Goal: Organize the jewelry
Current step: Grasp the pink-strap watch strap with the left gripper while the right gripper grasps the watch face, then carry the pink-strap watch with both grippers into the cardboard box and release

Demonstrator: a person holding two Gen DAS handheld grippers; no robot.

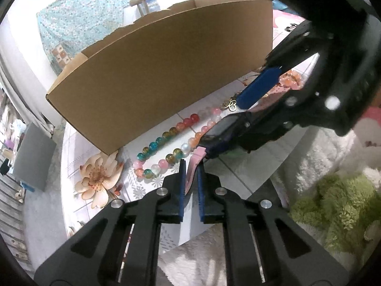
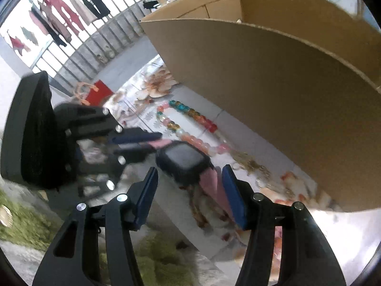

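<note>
Low white table (image 1: 228,166) with a floral-print top, fluffy white and green rug (image 1: 340,205) below it, laundry (image 2: 59,16) hanging on a railing in the background of the right view. Biggest item is the open cardboard box (image 1: 166,71), standing on the table, long side wall facing both cameras. Right gripper (image 2: 190,188) is spread wide; the watch's pink strap lies between its blue pads, against the right pad (image 2: 234,197), nothing clamped. In the left view this gripper comes in from the upper right over the watch. Left gripper (image 1: 191,174) is nearly closed, its pads pinching the other end of the pink strap (image 1: 194,164). Bead necklace (image 1: 171,143), multicolor glass beads in a long loop, lies flat on the table just in front of the box wall, beside the watch. Watch (image 2: 183,162), dark square face with black case, sits between the two grippers, face tilted toward the right camera; whether it rests on the table or is lifted is unclear. Gold chain (image 2: 252,164) with a small charm lies near the box wall, past the necklace end. Orange beads (image 1: 293,78) sit behind the right gripper, partly hidden.
</note>
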